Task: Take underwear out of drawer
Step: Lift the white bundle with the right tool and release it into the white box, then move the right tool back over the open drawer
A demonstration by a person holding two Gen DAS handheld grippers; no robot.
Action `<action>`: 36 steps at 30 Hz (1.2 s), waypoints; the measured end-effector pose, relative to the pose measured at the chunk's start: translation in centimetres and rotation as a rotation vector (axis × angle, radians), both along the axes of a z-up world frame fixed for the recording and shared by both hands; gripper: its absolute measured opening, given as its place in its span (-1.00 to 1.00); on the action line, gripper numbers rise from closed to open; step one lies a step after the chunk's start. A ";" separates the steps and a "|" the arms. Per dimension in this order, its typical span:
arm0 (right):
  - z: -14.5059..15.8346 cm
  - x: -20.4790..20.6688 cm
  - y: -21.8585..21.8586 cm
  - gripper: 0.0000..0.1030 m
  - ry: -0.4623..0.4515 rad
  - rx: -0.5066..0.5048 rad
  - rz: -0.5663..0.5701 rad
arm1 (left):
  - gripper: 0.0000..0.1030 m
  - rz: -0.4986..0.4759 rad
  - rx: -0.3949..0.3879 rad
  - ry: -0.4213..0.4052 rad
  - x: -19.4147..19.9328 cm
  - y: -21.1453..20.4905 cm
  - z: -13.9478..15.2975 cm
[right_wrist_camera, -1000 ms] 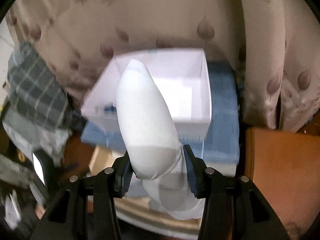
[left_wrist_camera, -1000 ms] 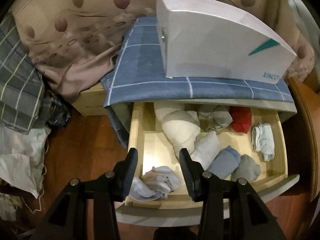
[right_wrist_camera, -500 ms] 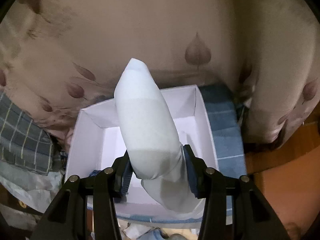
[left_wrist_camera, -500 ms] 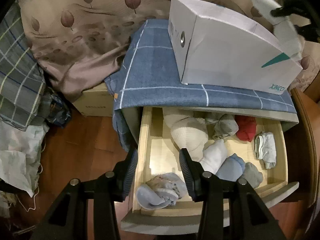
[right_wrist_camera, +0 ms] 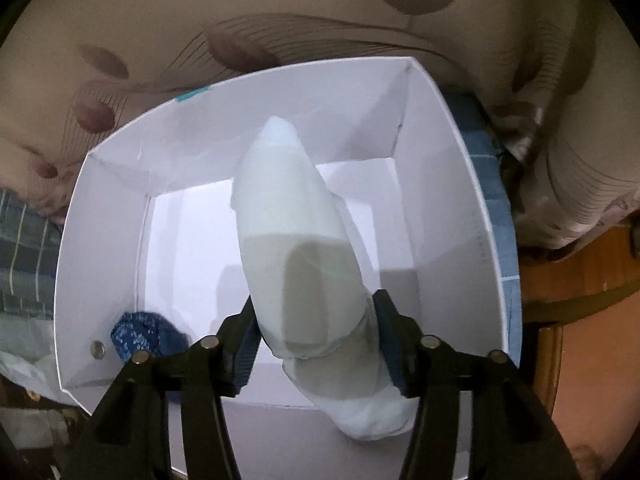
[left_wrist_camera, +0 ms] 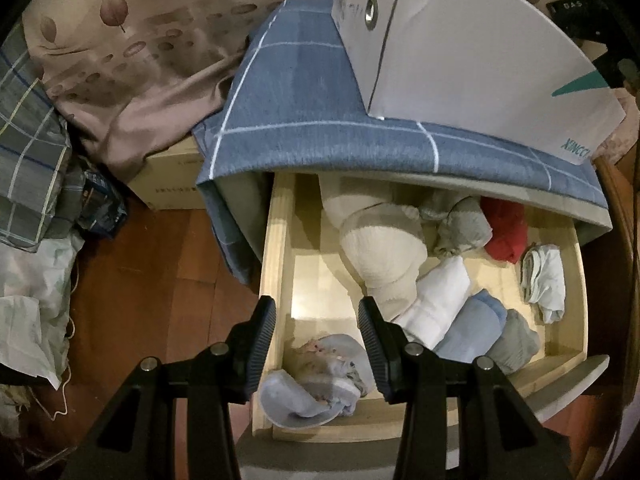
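Observation:
The open wooden drawer (left_wrist_camera: 276,248) holds several rolled underwear pieces: a cream roll (left_wrist_camera: 380,244), a white roll (left_wrist_camera: 436,300), a light blue roll (left_wrist_camera: 472,332), a red one (left_wrist_camera: 506,232) and a pale crumpled piece (left_wrist_camera: 320,380) at the front left. My left gripper (left_wrist_camera: 316,340) is open and empty, just above that crumpled piece. My right gripper (right_wrist_camera: 314,332) is shut on a white rolled underwear (right_wrist_camera: 296,240) and holds it over the open white box (right_wrist_camera: 460,184). A dark blue piece (right_wrist_camera: 140,332) lies in the box's near left corner.
The white box (left_wrist_camera: 460,48) stands on a blue checked cloth (left_wrist_camera: 288,92) covering the cabinet top. A beige leaf-print curtain (left_wrist_camera: 120,40) hangs behind. Plaid fabric (left_wrist_camera: 28,140), bags and a cardboard box (left_wrist_camera: 172,184) lie at the left on the wooden floor.
My right gripper has carried the white roll forward and down over the box's opening. My left gripper has drawn nearer to the drawer and stays open.

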State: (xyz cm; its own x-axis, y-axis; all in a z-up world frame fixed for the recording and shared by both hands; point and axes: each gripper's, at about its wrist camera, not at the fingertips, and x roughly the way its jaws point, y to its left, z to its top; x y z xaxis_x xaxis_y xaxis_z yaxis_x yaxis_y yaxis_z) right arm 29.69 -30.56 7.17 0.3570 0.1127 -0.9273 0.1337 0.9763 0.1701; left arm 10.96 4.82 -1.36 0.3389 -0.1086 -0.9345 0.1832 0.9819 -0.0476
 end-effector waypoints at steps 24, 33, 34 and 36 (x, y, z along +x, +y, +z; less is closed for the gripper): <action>-0.7 -20.0 0.3 0.11 0.091 -0.040 0.194 | -0.15 -0.035 0.034 0.091 -3.1 -1.6 -0.6; -10.0 -21.7 2.6 0.20 0.272 0.018 0.214 | -0.15 -0.031 0.030 0.097 -3.7 -1.6 -0.5; -10.7 -21.4 3.0 0.23 0.286 0.019 0.215 | -0.15 -0.032 0.032 0.099 -3.7 -1.6 -0.7; -12.4 -21.3 3.5 0.29 0.312 0.020 0.221 | -0.15 -0.032 0.038 0.104 -3.6 -1.4 -0.9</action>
State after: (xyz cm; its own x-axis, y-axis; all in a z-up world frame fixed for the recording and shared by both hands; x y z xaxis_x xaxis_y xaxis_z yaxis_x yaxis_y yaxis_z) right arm 8.41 -27.02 -5.21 0.0228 0.1747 -0.9843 -0.0315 0.9842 0.1740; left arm 7.36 3.41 -2.25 0.2367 -0.0817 -0.9681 0.2107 0.9771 -0.0310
